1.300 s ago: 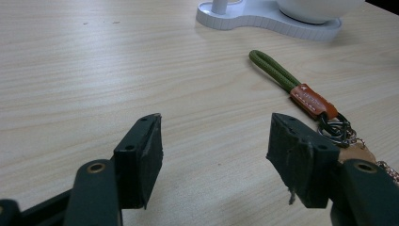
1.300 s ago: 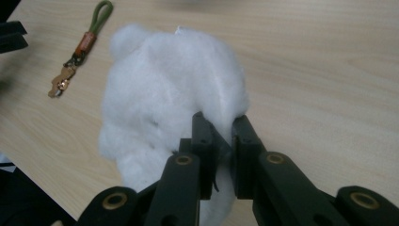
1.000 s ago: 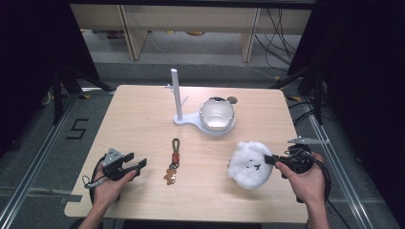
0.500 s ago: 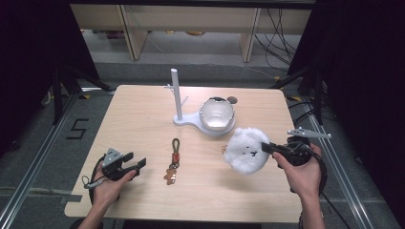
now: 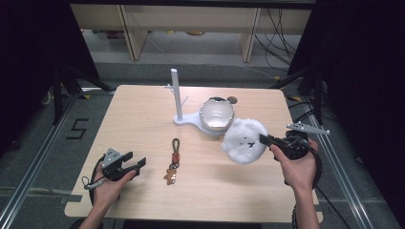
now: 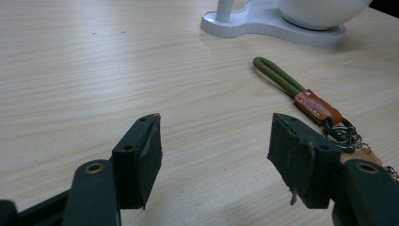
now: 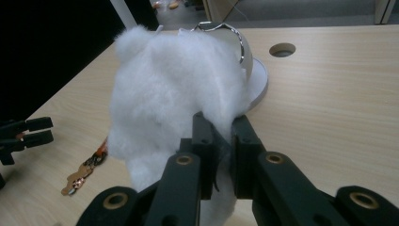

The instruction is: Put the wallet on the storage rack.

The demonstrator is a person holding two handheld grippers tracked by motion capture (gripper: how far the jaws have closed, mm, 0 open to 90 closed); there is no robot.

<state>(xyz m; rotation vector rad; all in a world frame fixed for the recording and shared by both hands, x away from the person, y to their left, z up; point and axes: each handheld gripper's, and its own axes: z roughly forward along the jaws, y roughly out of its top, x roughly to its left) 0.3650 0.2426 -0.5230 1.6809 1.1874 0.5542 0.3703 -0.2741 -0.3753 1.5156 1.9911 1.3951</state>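
Showing the moment from the high view, the right gripper (image 5: pixel 264 140) had its jaws pinched together on the edge of a white fluffy toy (image 5: pixel 244 140), which hung out from the jaw tips toward the middle of the table (image 5: pixel 143 109), clear of the tabletop. The toy sat just in front of the white bowl (image 5: pixel 217 113) resting on a white stand (image 5: pixel 184 119) with an upright post. In the right gripper view, the two black jaws met on a tuft of the toy (image 7: pixel 174 94), whose bulk rose above and ahead of them, hiding most of the bowl (image 7: pixel 235 40). The left gripper (image 5: pixel 136 163) rested low near the table's near left corner, jaws spread apart with nothing between them. A green-looped keychain (image 5: pixel 173 160) lay flat between the two grippers; in the left gripper view it lay just beyond the right-hand jaw (image 6: pixel 301 96).
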